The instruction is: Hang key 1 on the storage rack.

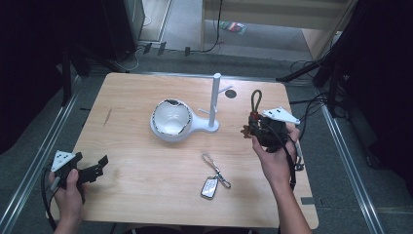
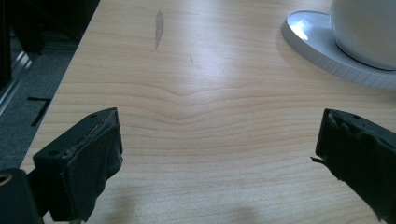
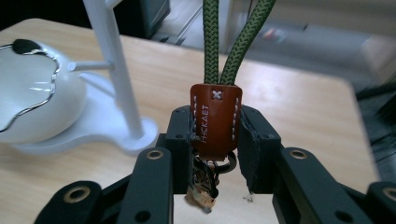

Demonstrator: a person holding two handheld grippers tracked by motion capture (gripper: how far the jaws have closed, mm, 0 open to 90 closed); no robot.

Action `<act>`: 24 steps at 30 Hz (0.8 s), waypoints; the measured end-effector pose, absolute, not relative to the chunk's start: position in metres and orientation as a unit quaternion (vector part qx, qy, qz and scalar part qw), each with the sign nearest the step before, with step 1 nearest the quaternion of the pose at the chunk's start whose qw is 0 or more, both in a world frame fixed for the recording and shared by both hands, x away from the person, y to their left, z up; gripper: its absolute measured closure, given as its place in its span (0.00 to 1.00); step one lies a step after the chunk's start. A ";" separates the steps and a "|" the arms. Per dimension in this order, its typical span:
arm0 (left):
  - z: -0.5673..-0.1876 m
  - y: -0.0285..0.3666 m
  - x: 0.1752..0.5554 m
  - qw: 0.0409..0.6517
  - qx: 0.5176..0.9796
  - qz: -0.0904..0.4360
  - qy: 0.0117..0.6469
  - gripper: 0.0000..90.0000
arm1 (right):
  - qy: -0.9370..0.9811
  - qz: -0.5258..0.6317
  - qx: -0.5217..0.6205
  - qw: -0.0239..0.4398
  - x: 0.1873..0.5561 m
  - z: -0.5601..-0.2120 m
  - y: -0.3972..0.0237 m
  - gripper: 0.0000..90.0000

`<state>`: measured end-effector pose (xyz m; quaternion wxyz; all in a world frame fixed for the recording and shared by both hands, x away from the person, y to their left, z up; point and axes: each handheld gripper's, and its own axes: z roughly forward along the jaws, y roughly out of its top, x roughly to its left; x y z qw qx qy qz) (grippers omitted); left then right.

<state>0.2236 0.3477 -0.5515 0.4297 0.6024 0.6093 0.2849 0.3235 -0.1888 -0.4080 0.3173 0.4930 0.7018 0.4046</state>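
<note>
**Right claw's got the paracord keychain, left one's just parked**

The bench point(image 1: 146, 195) is a light wood top with rounded corners, visible grain, and a small grey smudge up near 10 o'clock. Around it the floor is grey carpet with metal rails running down both sides, cables snaking off at 12 and 2 o'clock, and a pale wooden piece of furniture at the back. The edges of the room are pretty dark.

At about 3 o'clock on the bench, the right claw point(image 1: 256, 127) is lifted off the surface and clamped on the keychain point(image 3: 215, 116). Its pads pinch the brown leather tab, the green braided cord loop sticks straight up out of it, and some rings and a small charm dangle below the jaws.

The left claw point(image 1: 97, 168) sits down at 8 o'clock near the bench edge, jaws spread wide with nothing but bare wood between them.

Dead centre there's a white stand point(image 1: 213, 127) with an upright post and short pegs, and a white bowl point(image 1: 170, 118) sits on its base at the left end. Down at 5 o'clock a car key fob point(image 1: 210, 187) lies flat with its own strap and clip trailing up toward the middle, well apart from both claws.
</note>
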 end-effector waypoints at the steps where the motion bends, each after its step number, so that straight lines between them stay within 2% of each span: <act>1: -0.552 0.348 0.224 0.430 0.602 0.285 0.609 0.01 | 0.702 0.402 0.482 0.336 0.323 -0.408 -0.187 0.76; 8: -0.552 0.348 0.224 0.429 0.604 0.285 0.608 0.01 | 0.703 0.404 0.450 0.374 0.323 -0.408 -0.177 0.76; 24: -0.551 0.348 0.224 0.427 0.605 0.283 0.610 0.01 | 0.718 0.411 0.457 0.326 0.335 -0.410 -0.166 0.76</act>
